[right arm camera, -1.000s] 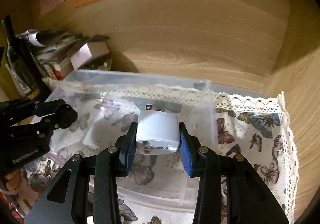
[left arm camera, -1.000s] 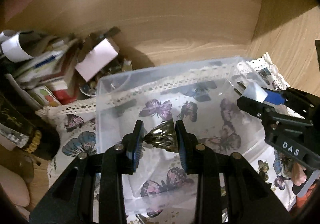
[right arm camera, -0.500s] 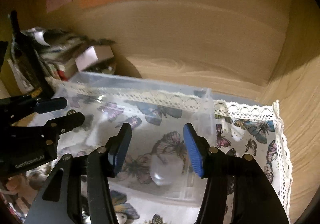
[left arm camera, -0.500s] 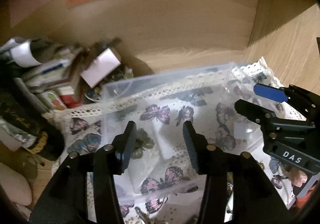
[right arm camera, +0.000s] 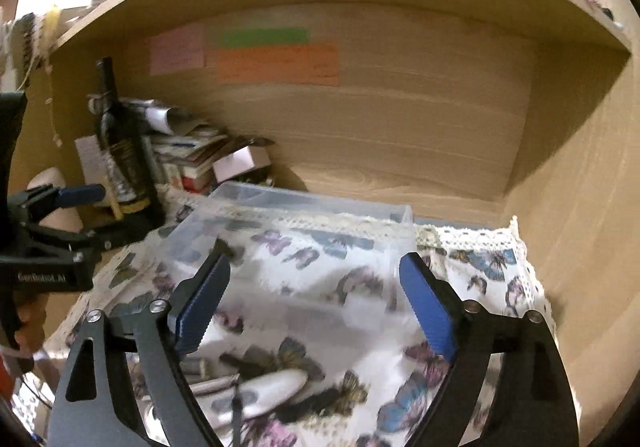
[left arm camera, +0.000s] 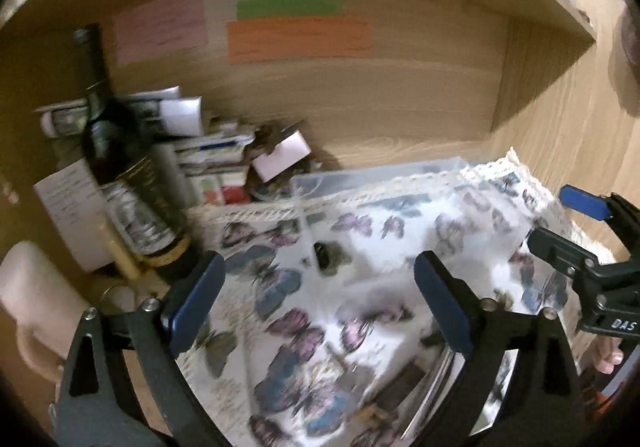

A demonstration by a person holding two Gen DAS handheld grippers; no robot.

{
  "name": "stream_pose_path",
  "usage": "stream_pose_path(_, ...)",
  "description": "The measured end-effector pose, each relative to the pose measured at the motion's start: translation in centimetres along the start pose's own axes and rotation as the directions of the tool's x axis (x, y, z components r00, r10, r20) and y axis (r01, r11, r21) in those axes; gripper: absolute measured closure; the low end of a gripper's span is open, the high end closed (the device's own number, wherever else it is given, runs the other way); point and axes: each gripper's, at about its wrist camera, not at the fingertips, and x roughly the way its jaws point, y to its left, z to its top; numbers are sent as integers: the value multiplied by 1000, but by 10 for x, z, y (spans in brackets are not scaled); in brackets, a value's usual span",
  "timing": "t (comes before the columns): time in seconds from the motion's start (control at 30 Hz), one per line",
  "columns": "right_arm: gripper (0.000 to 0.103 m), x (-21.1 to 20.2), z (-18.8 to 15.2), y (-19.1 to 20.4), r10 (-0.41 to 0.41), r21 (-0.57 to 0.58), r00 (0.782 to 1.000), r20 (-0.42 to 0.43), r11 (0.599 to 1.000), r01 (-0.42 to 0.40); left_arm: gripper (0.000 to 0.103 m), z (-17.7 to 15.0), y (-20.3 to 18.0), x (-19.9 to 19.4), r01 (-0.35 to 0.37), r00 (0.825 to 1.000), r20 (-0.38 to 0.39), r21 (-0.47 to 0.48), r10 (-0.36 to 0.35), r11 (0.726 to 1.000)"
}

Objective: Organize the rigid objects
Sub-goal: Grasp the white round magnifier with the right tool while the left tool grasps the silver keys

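Note:
A clear plastic bin [left arm camera: 376, 175] [right arm camera: 320, 207] stands on a butterfly-print cloth [left arm camera: 304, 331] in a wooden shelf bay. A small dark metallic piece [left arm camera: 330, 257] lies inside it near its left wall. A white charger block [right arm camera: 366, 313] shows blurred through the bin's front. My left gripper [left arm camera: 320, 303] is open and empty, drawn back above the cloth. My right gripper [right arm camera: 316, 303] is open and empty in front of the bin; it also shows in the left wrist view [left arm camera: 580, 231].
A dark wine bottle [left arm camera: 120, 151] and a pile of boxes and papers [left arm camera: 224, 163] stand left of the bin. A white oblong object [right arm camera: 260, 387] and dark small items [right arm camera: 320, 403] lie on the cloth near me. Coloured notes [right arm camera: 276, 63] hang on the back wall.
Both grippers opened, dropping the metallic piece and the white charger into the bin. Both have since pulled back and up, with jaws opened wider.

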Motion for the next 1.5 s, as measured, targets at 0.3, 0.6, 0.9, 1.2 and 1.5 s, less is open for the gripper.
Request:
stream_pose_path(0.3,14,8,-61,36,110,56,983,-145,993,-103,6,-56,16,-2,-20,996,-91,1,20,1000)
stream_pose_path(0.6,14,30,-89,68,143,51,958,-250,990,-135,25,-92,16,13,31,980,-198,-3,-31,1000)
stream_pose_path(0.9,30,24,-108,38,141,125,948,-286,986,-109,46,-89,-5,37,105,957,-273,32,-93,994)
stream_pose_path(1.2,54,-1,-118,3,97,157,961,-260,986,-58,51,-87,-23,62,133,940,-323,63,-106,989)
stream_pose_path(1.5,56,14,-116,8,102,162,962,-252,985,-61,80,-89,-44,58,149,952,-286,132,-107,980)
